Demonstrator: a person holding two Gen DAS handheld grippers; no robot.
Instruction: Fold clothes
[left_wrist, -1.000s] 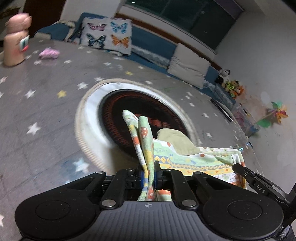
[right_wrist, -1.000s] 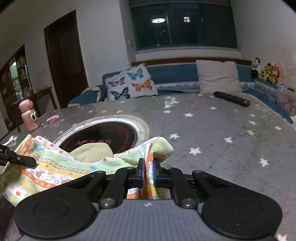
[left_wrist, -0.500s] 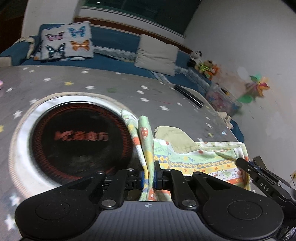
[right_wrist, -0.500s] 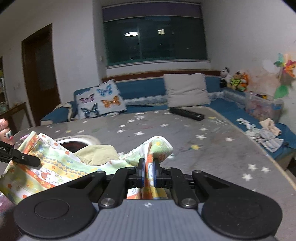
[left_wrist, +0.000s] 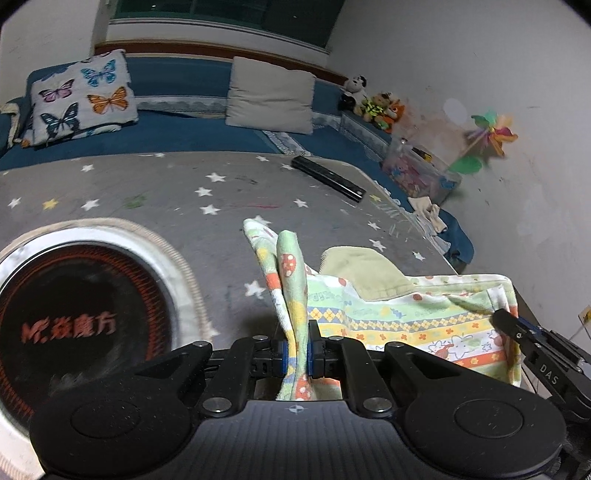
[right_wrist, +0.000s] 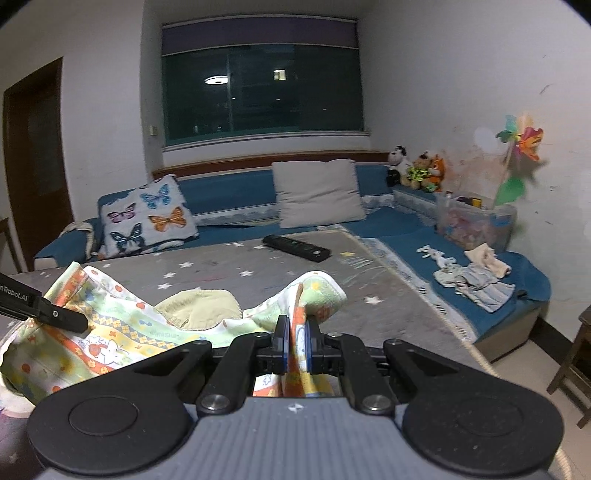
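Observation:
A small patterned garment (left_wrist: 399, 314), pale green with orange and yellow bands and an olive lining, hangs stretched between both grippers above the grey star-print table. My left gripper (left_wrist: 295, 350) is shut on one bunched corner, which sticks up between its blue pads. My right gripper (right_wrist: 295, 341) is shut on the opposite corner of the garment (right_wrist: 125, 332). The right gripper's tip (left_wrist: 517, 332) shows at the lower right of the left wrist view, and the left gripper's tip (right_wrist: 55, 315) shows at the left of the right wrist view.
A round black heater plate (left_wrist: 74, 325) with a white rim is set in the table at left. A black remote (right_wrist: 295, 248) lies near the table's far edge. The blue sofa (right_wrist: 461, 240) holds cushions, soft toys, a plastic box and loose clothes (right_wrist: 472, 280).
Both grippers have swung to the right with the garment still held between them. The heater plate has slid to the left of view, and the sofa corner and pinwheel have come into view.

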